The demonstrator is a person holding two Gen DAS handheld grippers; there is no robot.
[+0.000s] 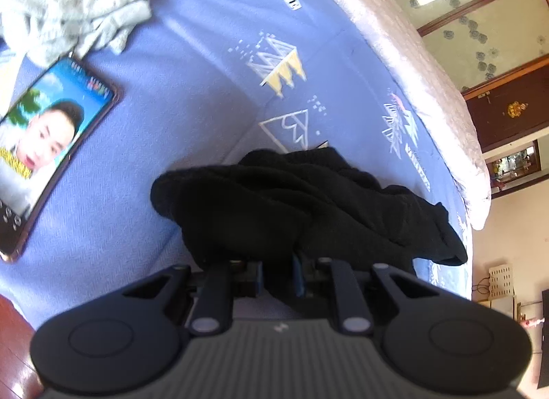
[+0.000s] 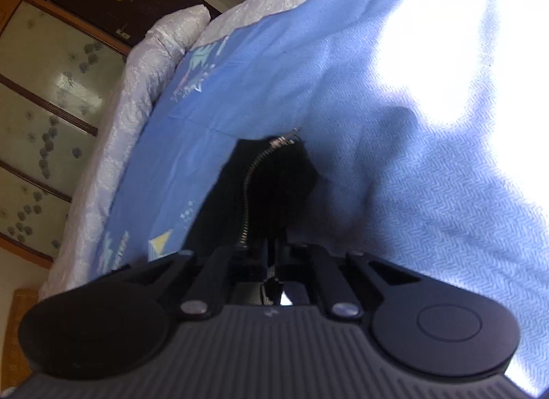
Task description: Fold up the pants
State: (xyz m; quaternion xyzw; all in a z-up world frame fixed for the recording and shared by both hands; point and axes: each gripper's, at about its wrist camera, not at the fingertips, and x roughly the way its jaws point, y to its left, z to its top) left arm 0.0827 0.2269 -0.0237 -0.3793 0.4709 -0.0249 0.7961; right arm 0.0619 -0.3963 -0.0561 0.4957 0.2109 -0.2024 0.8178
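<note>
Left wrist view: the left gripper (image 1: 279, 273) pinches a fold of the black pants (image 1: 302, 206) between its fingers; the rest of the cloth lies bunched ahead of it on the blue sheet (image 1: 192, 55). A lit phone (image 1: 41, 148) lies on the sheet to the left, well apart from the pants, with a pale towel (image 1: 72, 0) heaped just beyond it. The quilted bed edge (image 1: 422, 66) borders the sheet.

Right wrist view: the right gripper (image 2: 274, 261) has its fingers pressed together on black cloth beside the metal zipper (image 2: 252, 189), which runs forward from the fingers. This part of the pants (image 2: 274, 172) lies against the sheet (image 2: 429, 193).
</note>
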